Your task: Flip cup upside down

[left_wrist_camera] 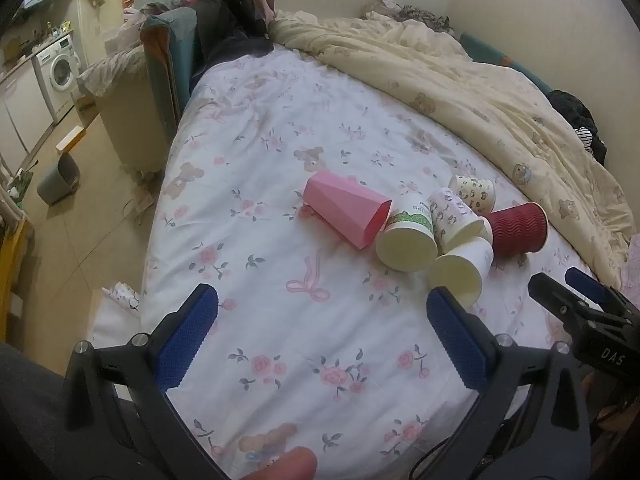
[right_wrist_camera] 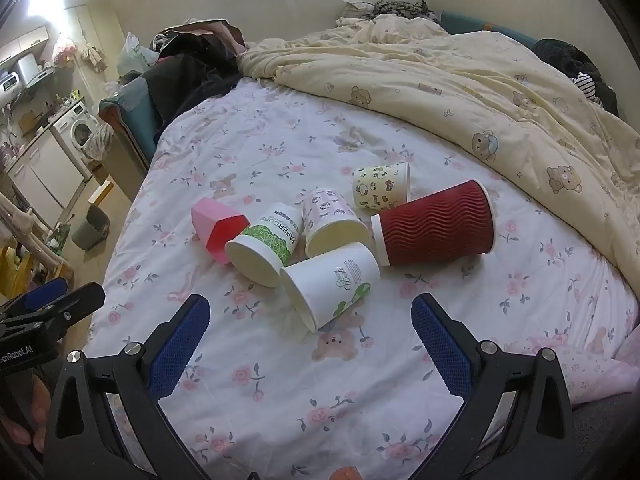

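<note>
I am holding both grippers spread and empty; the white cup (right_wrist_camera: pixel 334 282) is lying on its side just ahead of my right gripper (right_wrist_camera: pixel 310 344), mouth toward me, nearer than my left gripper (left_wrist_camera: pixel 322 334).

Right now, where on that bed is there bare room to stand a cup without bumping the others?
The open floral sheet between the cup cluster and both sets of jaws is free, and so is the stretch beyond the pink cup, toward the dark clothes pile. It is crowded in the middle, where six cups lie touching, and the red ribbed cup lies near the cream duvet.
</note>
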